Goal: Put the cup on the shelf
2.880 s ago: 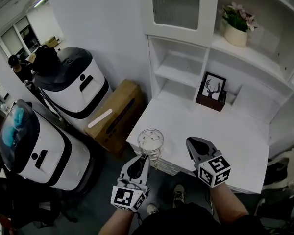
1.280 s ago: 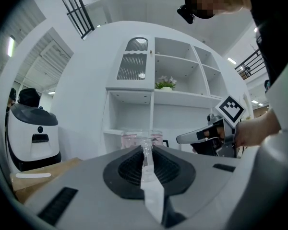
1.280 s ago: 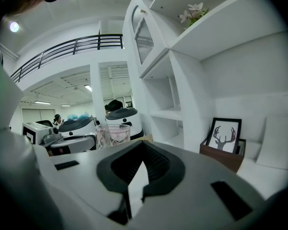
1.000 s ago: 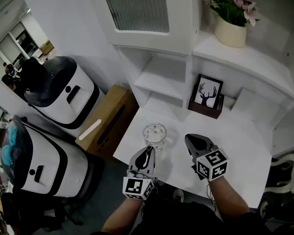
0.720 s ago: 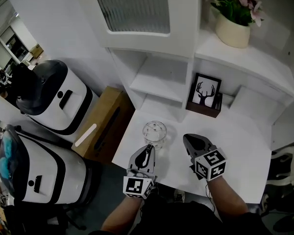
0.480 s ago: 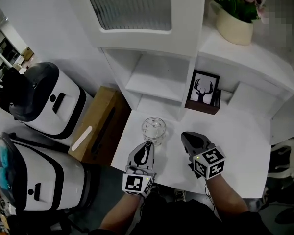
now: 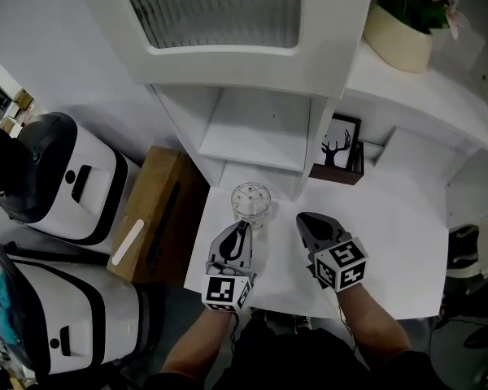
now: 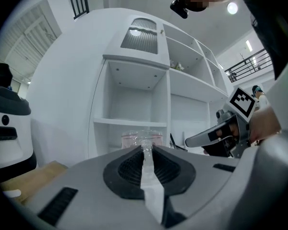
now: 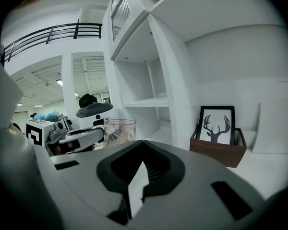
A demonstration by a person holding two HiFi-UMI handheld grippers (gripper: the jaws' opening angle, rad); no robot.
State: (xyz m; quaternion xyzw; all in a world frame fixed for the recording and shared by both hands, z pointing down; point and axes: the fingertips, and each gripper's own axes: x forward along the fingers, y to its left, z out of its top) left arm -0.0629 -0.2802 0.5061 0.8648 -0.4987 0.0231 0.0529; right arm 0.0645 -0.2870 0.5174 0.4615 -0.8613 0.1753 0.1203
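A clear glass cup (image 7: 250, 201) hangs just above the white desk (image 7: 390, 242), in front of the open lower shelf (image 7: 252, 140). My left gripper (image 7: 242, 228) is shut on the cup's handle from the near side. In the left gripper view the cup (image 8: 141, 137) shows past the left gripper (image 8: 147, 150), with the shelf board (image 8: 129, 122) behind it. My right gripper (image 7: 305, 219) hovers beside the cup to its right, shut and holding nothing. In the right gripper view the right gripper (image 9: 143, 145) points past the cup (image 9: 119, 128) and the left gripper (image 9: 79, 137).
A deer picture in a wooden box (image 7: 339, 151) stands right of the shelf's upright. A flower pot (image 7: 398, 35) sits on the high ledge. A ribbed-glass cabinet door (image 7: 220, 6) hangs overhead. A cardboard box (image 7: 154, 214) and white machines (image 7: 57, 177) stand left of the desk.
Both grippers and the cup have moved forward from the desk's front edge toward the shelf opening. The left gripper has kept its hold on the cup throughout.
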